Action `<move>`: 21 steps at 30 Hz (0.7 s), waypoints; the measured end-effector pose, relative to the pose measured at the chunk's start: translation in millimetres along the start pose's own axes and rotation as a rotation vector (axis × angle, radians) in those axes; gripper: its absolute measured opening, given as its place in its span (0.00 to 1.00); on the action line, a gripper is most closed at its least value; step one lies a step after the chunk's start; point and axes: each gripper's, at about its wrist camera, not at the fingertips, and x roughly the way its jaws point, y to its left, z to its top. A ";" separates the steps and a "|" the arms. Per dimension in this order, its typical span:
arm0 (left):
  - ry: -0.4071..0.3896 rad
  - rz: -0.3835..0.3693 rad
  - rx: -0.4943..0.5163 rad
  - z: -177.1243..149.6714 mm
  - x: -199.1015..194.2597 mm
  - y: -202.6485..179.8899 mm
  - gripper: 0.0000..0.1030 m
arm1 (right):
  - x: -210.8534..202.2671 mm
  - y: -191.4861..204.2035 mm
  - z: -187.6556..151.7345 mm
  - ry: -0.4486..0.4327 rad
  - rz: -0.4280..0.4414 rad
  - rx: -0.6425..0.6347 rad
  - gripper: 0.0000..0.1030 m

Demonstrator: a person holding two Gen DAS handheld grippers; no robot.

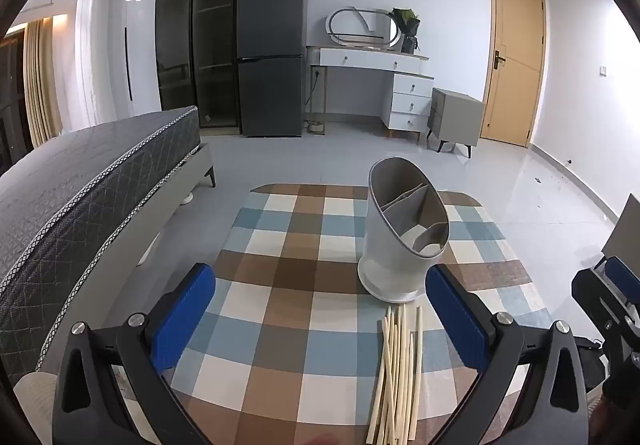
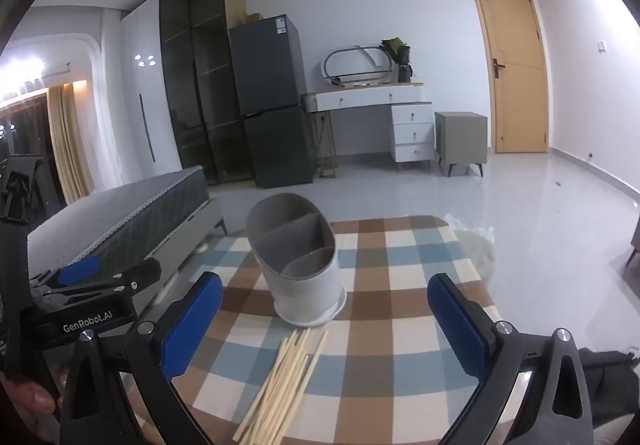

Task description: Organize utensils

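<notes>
Blue-padded jaws on your left gripper (image 1: pixel 320 319) stand spread wide, nothing between the pads; same for your right gripper (image 2: pixel 325 319). Pale wooden chopsticks (image 1: pixel 396 373) lie bundled on the checked tablecloth (image 1: pixel 280 325), lower right of centre in the left wrist view, just below the white utensil holder (image 1: pixel 400 237). Holder stands upright at frame centre, its divided compartments showing no contents.

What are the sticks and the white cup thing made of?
The chopsticks look like pale bamboo or wood: matte, cream-coloured, thin and straight. The utensil holder looks like smooth plastic, white outside and grey inside, with moulded dividers and a slight sheen; it could be coated metal.
</notes>
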 end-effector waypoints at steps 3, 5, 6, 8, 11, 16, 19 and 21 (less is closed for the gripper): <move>-0.009 0.006 0.013 0.7 -0.2 -0.2 0.99 | 0.3 0.1 0.0 -0.002 0.005 -0.011 1.00; -0.020 0.019 0.020 1.9 -0.5 0.0 0.99 | 1.8 -0.4 0.4 -0.003 -0.006 -0.009 1.00; -0.024 0.021 0.020 2.7 -0.3 0.6 0.99 | 2.3 -1.2 0.6 -0.004 -0.008 -0.009 1.00; -0.024 0.019 0.019 4.0 0.7 1.4 0.99 | -2.5 1.2 0.1 -0.008 -0.008 -0.007 1.00; -0.013 0.007 -0.009 -1.6 0.5 2.4 0.99 | -3.1 -2.2 0.8 -0.007 -0.008 -0.002 1.00; -0.022 0.002 -0.009 -2.2 0.4 1.9 0.99 | -1.7 1.8 0.9 -0.013 -0.009 -0.023 1.00; -0.017 0.001 -0.013 -2.6 1.2 1.9 0.99 | -1.2 1.8 0.7 -0.011 -0.009 -0.022 1.00; -0.015 -0.001 -0.017 -1.9 0.2 2.7 0.99 | -1.2 2.5 0.3 -0.012 -0.011 -0.022 1.00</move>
